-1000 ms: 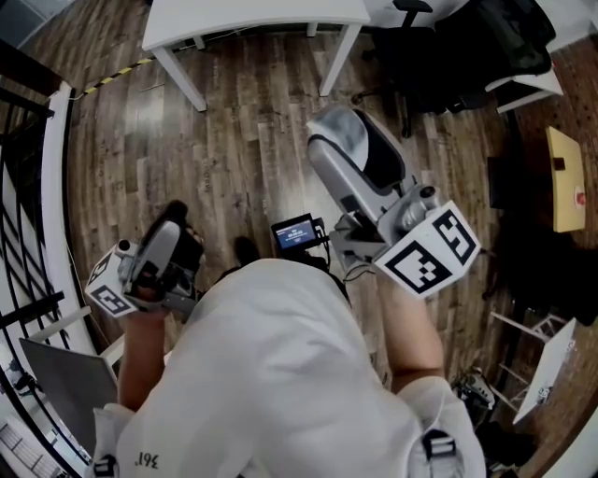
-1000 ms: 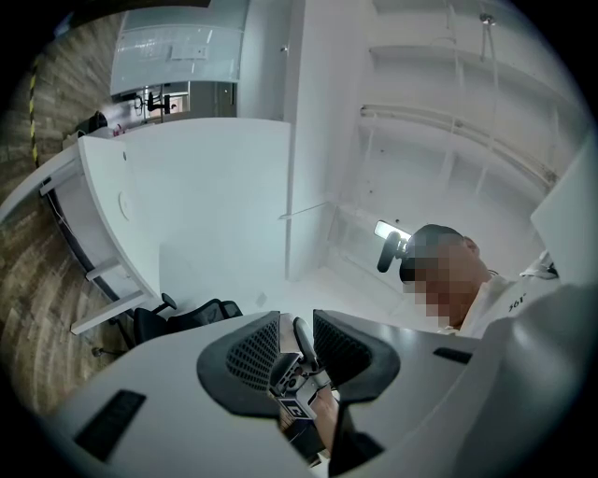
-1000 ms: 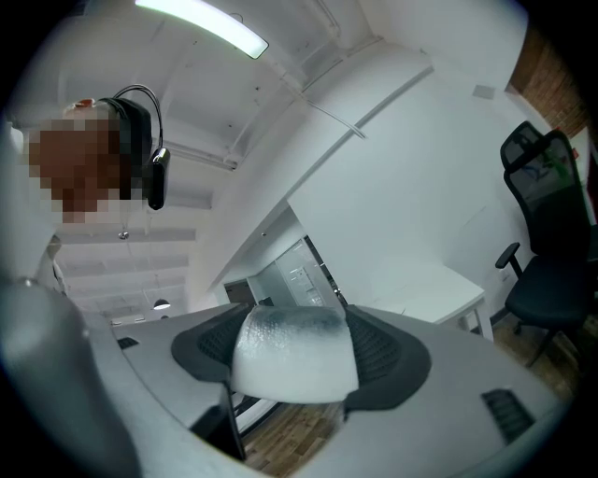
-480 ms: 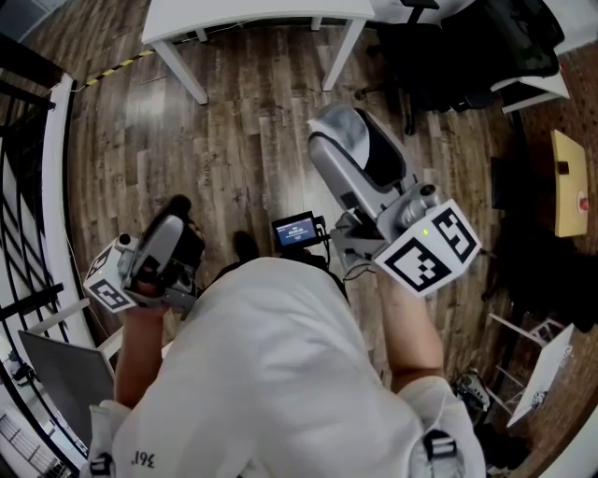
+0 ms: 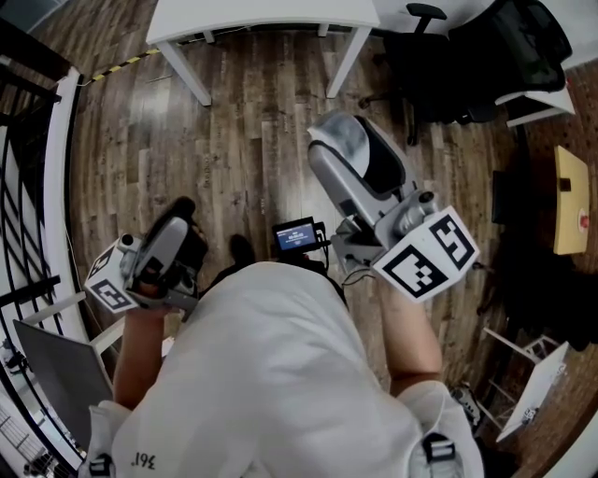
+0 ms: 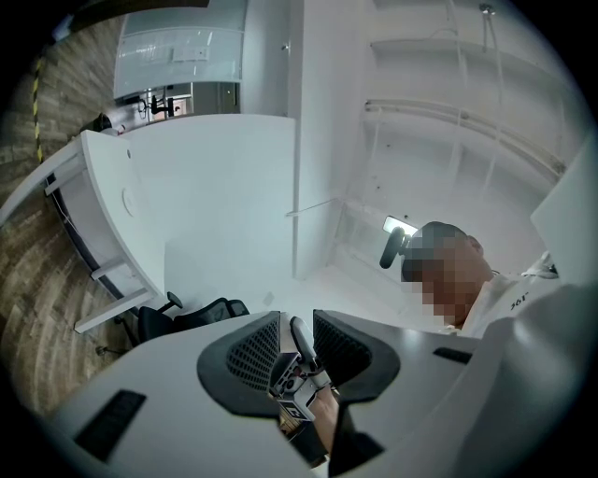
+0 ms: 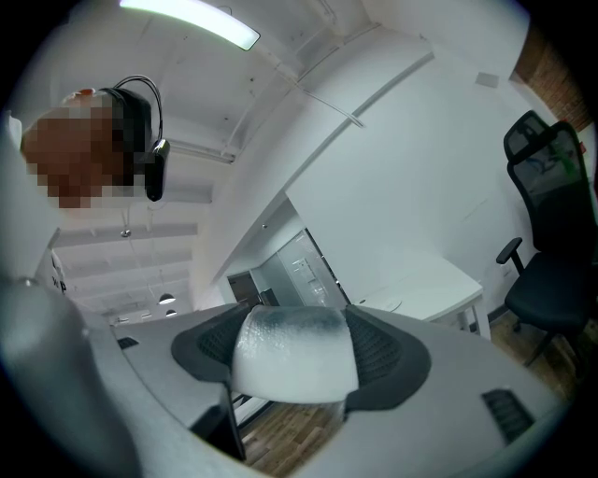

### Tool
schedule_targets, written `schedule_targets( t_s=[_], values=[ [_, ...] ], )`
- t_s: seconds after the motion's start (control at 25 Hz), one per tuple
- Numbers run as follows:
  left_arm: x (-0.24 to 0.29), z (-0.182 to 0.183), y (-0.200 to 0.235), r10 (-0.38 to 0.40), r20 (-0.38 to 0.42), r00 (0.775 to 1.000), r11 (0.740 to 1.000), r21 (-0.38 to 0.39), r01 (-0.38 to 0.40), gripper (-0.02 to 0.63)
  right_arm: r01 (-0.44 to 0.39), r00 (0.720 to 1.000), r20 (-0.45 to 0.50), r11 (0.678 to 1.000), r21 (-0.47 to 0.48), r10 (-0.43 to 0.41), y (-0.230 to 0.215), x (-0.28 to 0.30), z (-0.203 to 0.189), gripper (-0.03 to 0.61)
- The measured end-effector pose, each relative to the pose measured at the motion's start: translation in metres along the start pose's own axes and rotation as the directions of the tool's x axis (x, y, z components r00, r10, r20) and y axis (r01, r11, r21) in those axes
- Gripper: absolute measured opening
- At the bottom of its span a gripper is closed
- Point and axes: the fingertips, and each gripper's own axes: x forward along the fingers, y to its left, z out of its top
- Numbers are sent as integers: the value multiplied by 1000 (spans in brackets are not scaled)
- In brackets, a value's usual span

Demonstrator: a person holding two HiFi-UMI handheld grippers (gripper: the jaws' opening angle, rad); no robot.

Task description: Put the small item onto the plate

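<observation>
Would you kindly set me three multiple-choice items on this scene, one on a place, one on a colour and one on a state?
1. Where does the white table lie in the head view?
A. bottom left
B. far right
C. along the top edge

2. What colour is the plank floor?
A. brown wood
B. grey
C. white

3. The right gripper is:
A. open and empty
B. shut on a white frosted rounded item
C. lying on the floor

Answers:
1 C, since its top and legs run along the top edge.
2 A, since brown boards spread under the table.
3 B, since the right gripper view shows both jaws pressed on the item.
</observation>
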Motion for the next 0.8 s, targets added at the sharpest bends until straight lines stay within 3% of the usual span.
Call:
schedule_targets(
  t_s=[0.8],
  values=[
    [53, -49, 14, 23, 10, 1000, 1000, 2, -23, 107, -45, 999, -25, 999, 22, 46, -49, -29, 14, 318]
  ],
)
